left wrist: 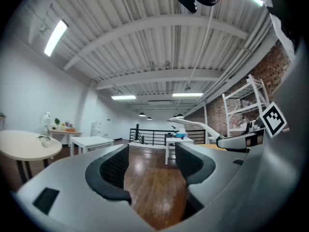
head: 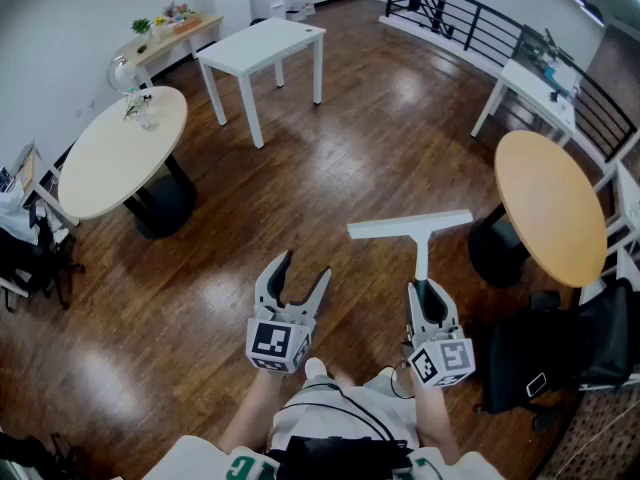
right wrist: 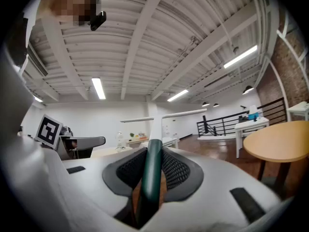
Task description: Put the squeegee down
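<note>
The squeegee (head: pixel 410 226) is a white T-shaped tool with a dark green grip. My right gripper (head: pixel 426 290) is shut on that grip and holds it level above the wooden floor, with the blade across the far end. In the right gripper view the green handle (right wrist: pixel 153 170) sits clamped between the pads of the right gripper (right wrist: pixel 152 178), and the white blade (right wrist: pixel 166 116) runs crosswise ahead. My left gripper (head: pixel 304 268) hovers just to its left, open and empty. The left gripper view shows the left gripper (left wrist: pixel 152 162) with only floor between its jaws, and the squeegee (left wrist: pixel 199 125) off to the right.
A round beige table (head: pixel 118 156) stands at the left and another (head: pixel 552 206) at the right. A white rectangular table (head: pixel 264 46) is further ahead. A black railing (head: pixel 470 23) runs along the back right. A black bag (head: pixel 565 353) sits at my right side.
</note>
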{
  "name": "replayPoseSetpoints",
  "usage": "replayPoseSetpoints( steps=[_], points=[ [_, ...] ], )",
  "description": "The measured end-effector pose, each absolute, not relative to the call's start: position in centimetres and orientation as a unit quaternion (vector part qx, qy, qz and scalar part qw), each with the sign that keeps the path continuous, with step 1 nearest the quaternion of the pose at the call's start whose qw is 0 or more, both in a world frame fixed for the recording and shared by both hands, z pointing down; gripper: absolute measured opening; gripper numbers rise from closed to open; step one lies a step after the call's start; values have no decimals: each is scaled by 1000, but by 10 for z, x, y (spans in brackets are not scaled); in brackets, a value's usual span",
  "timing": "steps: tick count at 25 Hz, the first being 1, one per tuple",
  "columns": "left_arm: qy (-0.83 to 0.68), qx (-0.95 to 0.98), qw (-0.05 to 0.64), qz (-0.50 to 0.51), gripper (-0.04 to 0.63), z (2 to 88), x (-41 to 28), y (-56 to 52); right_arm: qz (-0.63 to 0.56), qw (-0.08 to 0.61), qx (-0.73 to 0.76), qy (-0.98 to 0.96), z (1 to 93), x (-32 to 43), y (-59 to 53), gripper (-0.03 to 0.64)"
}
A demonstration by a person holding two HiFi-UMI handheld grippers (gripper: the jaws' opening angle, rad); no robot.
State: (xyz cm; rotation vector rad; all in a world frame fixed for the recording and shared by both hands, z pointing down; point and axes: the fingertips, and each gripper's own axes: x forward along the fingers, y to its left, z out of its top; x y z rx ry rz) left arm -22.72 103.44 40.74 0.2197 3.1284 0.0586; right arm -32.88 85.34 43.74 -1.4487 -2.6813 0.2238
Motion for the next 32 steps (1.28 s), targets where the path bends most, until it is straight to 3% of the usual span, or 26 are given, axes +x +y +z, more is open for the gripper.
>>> replayPoseSetpoints(
  steps=[10, 18, 25, 32],
  points=[
    [992, -122, 5, 4, 284, 419, -357, 826, 97, 21, -306, -947, 427, -382, 611, 117],
    [961, -278, 4, 2, 284, 413, -394, 603, 95, -7, -179, -979, 421, -368, 411, 117],
    [897, -443, 0, -1, 284, 428, -389, 392, 102, -7, -25, -994, 446, -297, 240, 116],
    [776, -630, -12, -22, 284, 458, -339, 193, 138, -11, 192, -972, 481, -186, 96, 117]
  ],
)
